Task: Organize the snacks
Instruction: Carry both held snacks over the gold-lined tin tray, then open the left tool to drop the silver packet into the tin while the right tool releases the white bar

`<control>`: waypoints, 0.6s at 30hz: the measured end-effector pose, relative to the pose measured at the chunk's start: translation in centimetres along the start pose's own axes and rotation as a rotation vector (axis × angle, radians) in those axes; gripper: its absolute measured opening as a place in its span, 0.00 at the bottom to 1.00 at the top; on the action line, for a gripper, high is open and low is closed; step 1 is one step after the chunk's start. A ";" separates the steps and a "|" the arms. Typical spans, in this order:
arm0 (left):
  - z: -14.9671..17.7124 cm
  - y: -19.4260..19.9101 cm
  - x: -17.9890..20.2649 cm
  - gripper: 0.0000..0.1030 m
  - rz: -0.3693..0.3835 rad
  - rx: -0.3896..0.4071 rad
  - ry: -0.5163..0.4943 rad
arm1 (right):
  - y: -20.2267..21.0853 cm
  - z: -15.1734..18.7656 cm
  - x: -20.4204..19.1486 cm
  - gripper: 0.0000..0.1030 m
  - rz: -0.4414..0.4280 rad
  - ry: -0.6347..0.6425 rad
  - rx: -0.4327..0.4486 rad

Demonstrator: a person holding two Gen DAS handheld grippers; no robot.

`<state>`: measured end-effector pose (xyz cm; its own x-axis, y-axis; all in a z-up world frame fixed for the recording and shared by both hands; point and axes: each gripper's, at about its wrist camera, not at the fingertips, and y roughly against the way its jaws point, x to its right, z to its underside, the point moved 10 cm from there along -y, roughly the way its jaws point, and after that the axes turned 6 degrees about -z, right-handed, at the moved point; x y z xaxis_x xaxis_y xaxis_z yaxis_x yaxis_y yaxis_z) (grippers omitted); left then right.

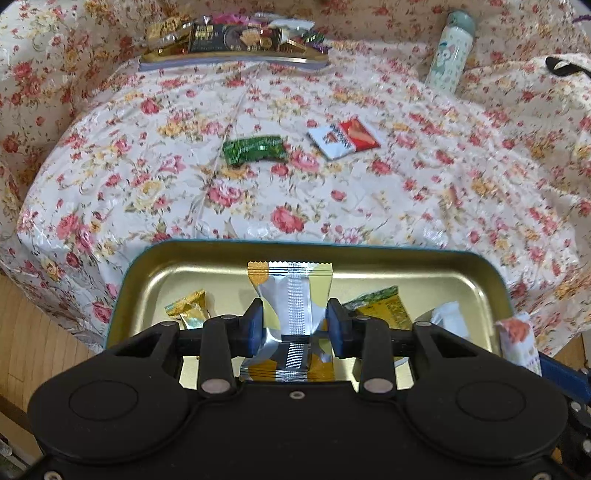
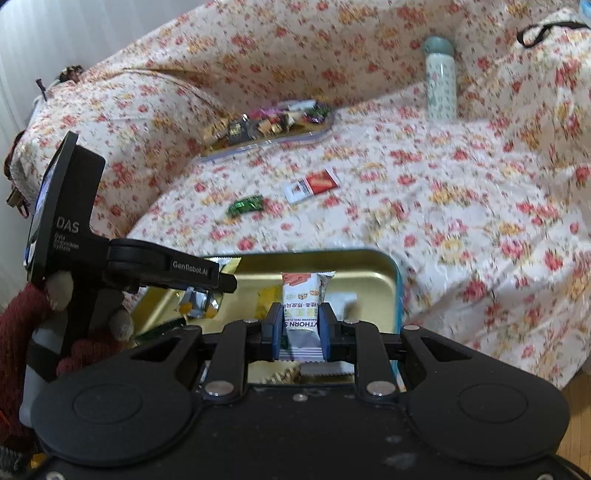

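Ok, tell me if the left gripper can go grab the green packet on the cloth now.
Probably not yet: the left gripper is shut on a silver-yellow packet over the tin tray. The path to the green packet looks free.

Silver-and-yellow packet (image 1: 291, 314): lower end hidden behind the left gripper body at bottom centre.
White hawthorn snack bar (image 2: 301, 314): print partly covered by the blue pads (image 2: 277, 332); only "THORN S" reads.
Far snack tray (image 1: 232, 40): packets at top of frame too small to identify.
Floral cloth (image 2: 480, 221): right side smeared by motion blur.
Black strap (image 2: 546, 29): cut off at the upper right edge.
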<state>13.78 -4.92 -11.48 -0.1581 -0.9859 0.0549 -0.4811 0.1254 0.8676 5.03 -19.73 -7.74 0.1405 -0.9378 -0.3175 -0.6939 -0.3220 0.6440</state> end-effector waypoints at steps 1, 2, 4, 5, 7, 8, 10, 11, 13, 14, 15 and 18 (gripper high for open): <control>0.2 -0.2 0.0 0.42 -0.002 -0.006 -0.003 | -0.1 0.3 0.1 0.21 0.003 0.000 -0.010; 0.4 -0.4 0.1 0.42 -0.004 -0.011 -0.005 | -0.1 0.6 0.2 0.21 0.006 0.002 -0.019; 0.7 -0.7 0.1 0.42 -0.005 -0.018 -0.010 | -0.2 1.1 0.3 0.21 0.011 0.011 -0.034; 0.8 -0.8 0.2 0.42 -0.007 -0.021 -0.012 | -0.1 1.3 0.4 0.21 0.012 0.015 -0.039; 0.9 -0.8 0.1 0.43 -0.014 -0.022 -0.013 | -0.1 1.6 0.4 0.21 0.014 0.022 -0.048; 0.9 -0.8 0.0 0.43 -0.019 -0.022 -0.013 | 0.0 1.7 0.4 0.21 0.016 0.023 -0.052; 1.0 -0.6 -0.2 0.44 -0.029 -0.017 -0.006 | 0.1 2.0 0.4 0.21 0.015 0.022 -0.060; 0.9 -0.5 -0.2 0.44 -0.029 -0.010 -0.001 | 0.2 2.1 0.4 0.21 0.015 0.020 -0.064; 1.0 -0.3 -0.3 0.44 -0.027 -0.003 0.002 | 0.1 2.2 0.5 0.21 0.017 0.017 -0.070; 1.1 -0.2 -0.3 0.44 -0.025 0.000 0.002 | 0.1 2.3 0.5 0.21 0.018 0.016 -0.075; 1.2 -0.2 -0.3 0.44 -0.025 0.000 0.000 | 0.1 2.4 0.5 0.21 0.018 0.015 -0.079; 1.4 -0.2 -0.1 0.45 -0.028 0.000 -0.009 | -0.2 2.6 0.5 0.21 0.022 0.020 -0.089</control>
<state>12.66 -4.68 -12.32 -0.1522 -0.9880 0.0257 -0.4853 0.0974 0.8689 3.37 -19.80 -9.86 0.1408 -0.9470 -0.2888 -0.6315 -0.3106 0.7104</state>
